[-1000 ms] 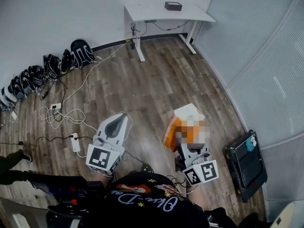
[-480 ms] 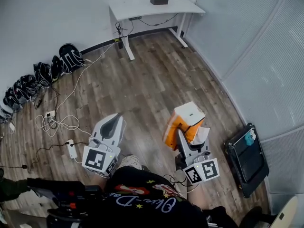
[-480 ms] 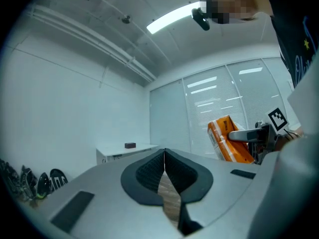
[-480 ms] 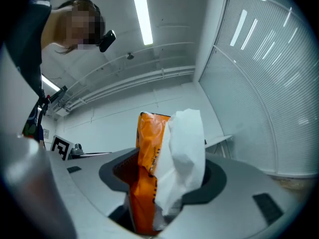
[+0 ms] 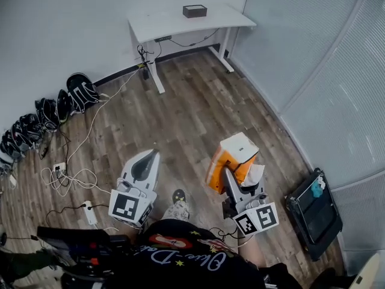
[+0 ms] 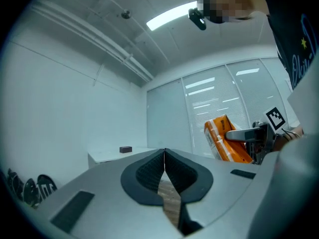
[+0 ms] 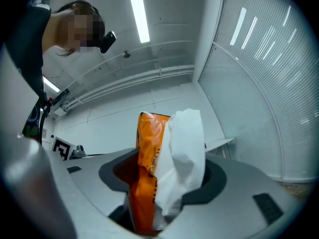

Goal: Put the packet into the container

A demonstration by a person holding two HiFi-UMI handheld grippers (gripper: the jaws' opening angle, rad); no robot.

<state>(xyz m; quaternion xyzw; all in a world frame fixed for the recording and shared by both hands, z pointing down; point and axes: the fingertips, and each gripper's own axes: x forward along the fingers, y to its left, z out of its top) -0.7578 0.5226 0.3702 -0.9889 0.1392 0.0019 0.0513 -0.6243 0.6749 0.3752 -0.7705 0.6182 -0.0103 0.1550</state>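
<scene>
Well short of the white desk [image 5: 180,20], the left gripper [image 5: 150,156] pointed toward it, jaws pressed together on nothing. To its right, equally far from the desk, the right gripper [image 5: 227,174] gripped the orange packet [image 5: 231,155], jaws wide, with a crumpled white sheet [image 5: 255,173] pinched alongside.

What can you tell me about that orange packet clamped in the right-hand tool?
The packet is a bulky, bright orange bag of glossy, plastic-looking film, with dark print on its side and a white end panel. It is held tilted, well clear of the wooden floor, with its white end pointing forward. The right gripper is closed on it, one jaw on either side, and pinches a crumpled white sheet against its side. Nothing else touches it.
</scene>
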